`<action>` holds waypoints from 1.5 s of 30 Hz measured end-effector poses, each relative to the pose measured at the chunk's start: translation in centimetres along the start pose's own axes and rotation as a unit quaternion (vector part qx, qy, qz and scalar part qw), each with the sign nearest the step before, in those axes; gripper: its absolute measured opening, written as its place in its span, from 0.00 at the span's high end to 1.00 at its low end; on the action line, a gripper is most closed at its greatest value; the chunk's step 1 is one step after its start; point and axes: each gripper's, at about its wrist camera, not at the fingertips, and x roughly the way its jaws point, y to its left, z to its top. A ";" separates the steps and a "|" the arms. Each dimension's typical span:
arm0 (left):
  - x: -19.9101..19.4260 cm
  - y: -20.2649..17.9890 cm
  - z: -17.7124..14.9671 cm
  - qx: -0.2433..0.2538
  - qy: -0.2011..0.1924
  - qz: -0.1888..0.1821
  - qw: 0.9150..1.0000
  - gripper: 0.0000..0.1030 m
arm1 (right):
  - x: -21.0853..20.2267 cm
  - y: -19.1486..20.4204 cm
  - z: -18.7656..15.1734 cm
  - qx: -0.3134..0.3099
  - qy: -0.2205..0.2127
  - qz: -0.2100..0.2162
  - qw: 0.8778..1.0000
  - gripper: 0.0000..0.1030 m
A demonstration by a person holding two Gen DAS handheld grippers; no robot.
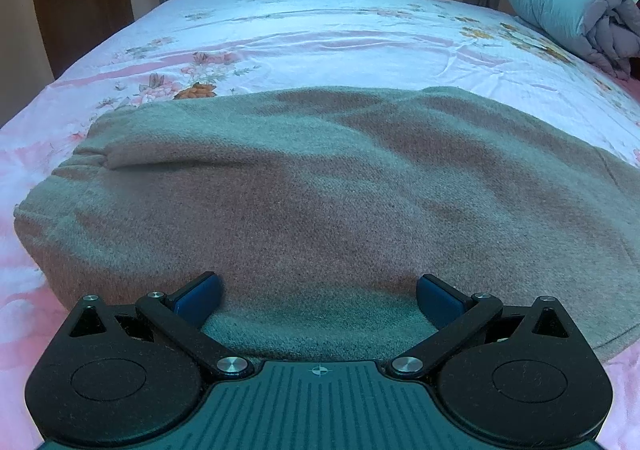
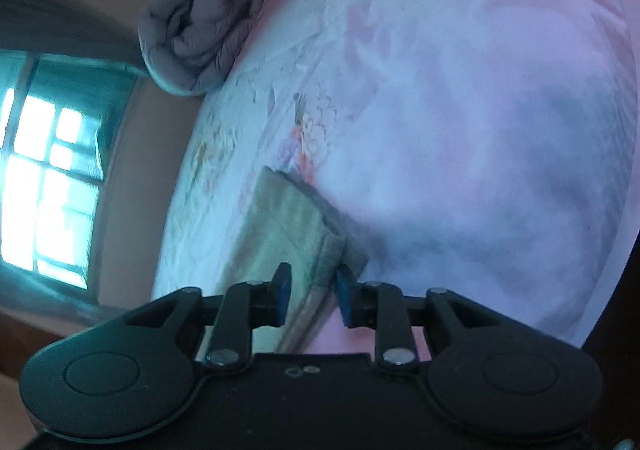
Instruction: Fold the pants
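Two grippers: left gripper (image 1: pixel 318 300) wide open over soft, floppy pants (image 1: pixel 320 185), right gripper (image 2: pixel 310 296) part-closed around hem at 12 o'clock—grab edges.

My left wrist view is sharp, in dim, bluish light, and the bed (image 1: pixel 320 33) curves at the fisheye edges. My right wrist view is tilted and motion-blurred; the window (image 2: pixel 44 177) blows out white, and the bedsheet (image 2: pixel 480 129) looks smeared.

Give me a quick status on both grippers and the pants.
Left gripper open, low over the pants, fingers wide. Right gripper closing around a pants edge, gap visible. Rolled quilt far off, nothing in the way.
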 end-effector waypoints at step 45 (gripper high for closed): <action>-2.5 2.4 -0.9 -0.061 -0.076 0.075 0.992 0.00 | 4.2 16.4 -11.3 -0.371 0.042 -0.034 0.927 0.21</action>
